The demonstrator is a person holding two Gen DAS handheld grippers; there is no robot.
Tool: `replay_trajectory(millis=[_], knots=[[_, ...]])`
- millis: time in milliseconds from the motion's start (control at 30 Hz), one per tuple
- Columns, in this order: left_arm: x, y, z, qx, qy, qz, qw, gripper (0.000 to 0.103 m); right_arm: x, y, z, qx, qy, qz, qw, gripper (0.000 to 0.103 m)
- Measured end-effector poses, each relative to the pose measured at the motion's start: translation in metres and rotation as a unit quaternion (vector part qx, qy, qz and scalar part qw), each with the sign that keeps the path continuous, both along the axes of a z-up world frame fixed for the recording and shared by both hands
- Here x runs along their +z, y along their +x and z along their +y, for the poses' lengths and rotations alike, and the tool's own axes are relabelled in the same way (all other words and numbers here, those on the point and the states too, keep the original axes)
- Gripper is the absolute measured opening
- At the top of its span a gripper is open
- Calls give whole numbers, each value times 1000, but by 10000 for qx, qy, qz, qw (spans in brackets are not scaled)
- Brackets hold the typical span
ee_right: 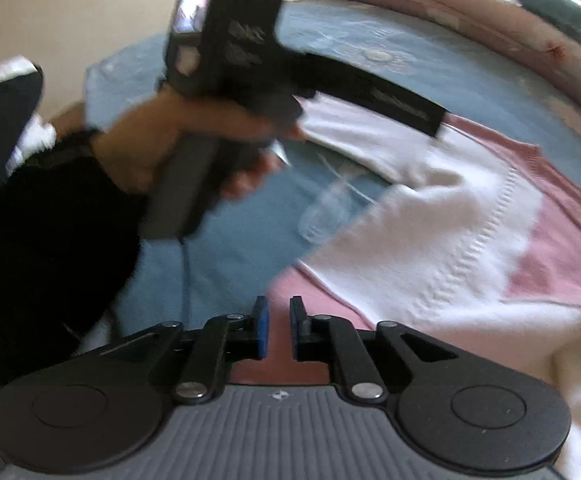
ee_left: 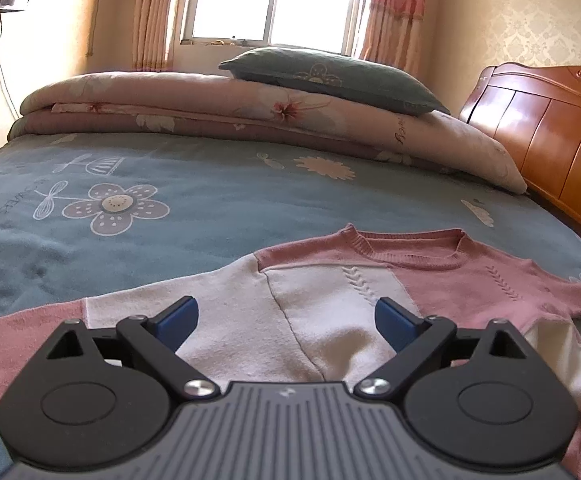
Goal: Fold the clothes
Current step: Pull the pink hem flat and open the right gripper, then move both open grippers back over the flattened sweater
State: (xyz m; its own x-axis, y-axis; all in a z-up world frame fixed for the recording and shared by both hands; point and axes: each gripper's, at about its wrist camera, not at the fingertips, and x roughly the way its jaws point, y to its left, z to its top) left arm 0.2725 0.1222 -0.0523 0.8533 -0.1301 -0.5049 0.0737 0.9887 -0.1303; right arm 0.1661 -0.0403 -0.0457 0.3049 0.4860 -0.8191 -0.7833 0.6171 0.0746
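A: What are the tools made of?
B: The left gripper [ee_left: 286, 320] has black linkage arms, round black hubs, silver screws and a ribbed grey body with a small white mark. Its fingers [ee_left: 178, 316] carry blue pads.
A: And the other one?
B: The right gripper [ee_right: 278, 326] is the same build, with blue pads on its fingers [ee_right: 261, 326].
A: What does the person wear?
B: A black sleeve [ee_right: 50, 240] and a dark band at the wrist of the hand [ee_right: 162, 140]
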Motion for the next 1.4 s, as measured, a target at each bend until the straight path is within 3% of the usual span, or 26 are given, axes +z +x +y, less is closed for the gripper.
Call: replay_trajectory(millis=[67,133,433,633,767,867,1000,1100,1200,1300,1400], knots=[[-1,0,-1,-15,19,11,10000,95,-5,-2,-9,-122,-195,-170,9996,37],[-1,-1,-4,-37,58,18,10000,95,-10,-10,-24,-171,-377,-194,9990,44],[-6,-1,-15,-168,239,65,9996,95,-37,-63,-46,95,-936,-292,9951,57],[-6,-3,-20,-298,337,-5,9990,95,-48,-91,-27,547,-1042,-741,9903,63],[-5,-5,-23,-405,440,-90,9982,95,-55,-105,-11,811,-1198,-1240,9817,72],[-4,-7,-26,-484,518,-153,9974,95,-59,-113,-1,1053,-1341,-1561,9729,72],[-2,-7,-20,-450,489,-153,9977,95,-39,-107,-1,1133,-980,-1337,9796,72],[1,-6,-10,-402,325,-139,9986,95,-23,-94,-3,795,-543,-1226,9878,72],[2,-3,7,-233,92,-83,9997,95,-23,-85,-2,513,-464,-1171,9907,73],[-4,4,30,-128,-508,290,9982,95,-27,-80,-5,335,-424,-1079,9927,73],[-12,13,53,-91,-1271,756,9890,95,-30,-79,-10,177,-353,-1008,9941,73]])
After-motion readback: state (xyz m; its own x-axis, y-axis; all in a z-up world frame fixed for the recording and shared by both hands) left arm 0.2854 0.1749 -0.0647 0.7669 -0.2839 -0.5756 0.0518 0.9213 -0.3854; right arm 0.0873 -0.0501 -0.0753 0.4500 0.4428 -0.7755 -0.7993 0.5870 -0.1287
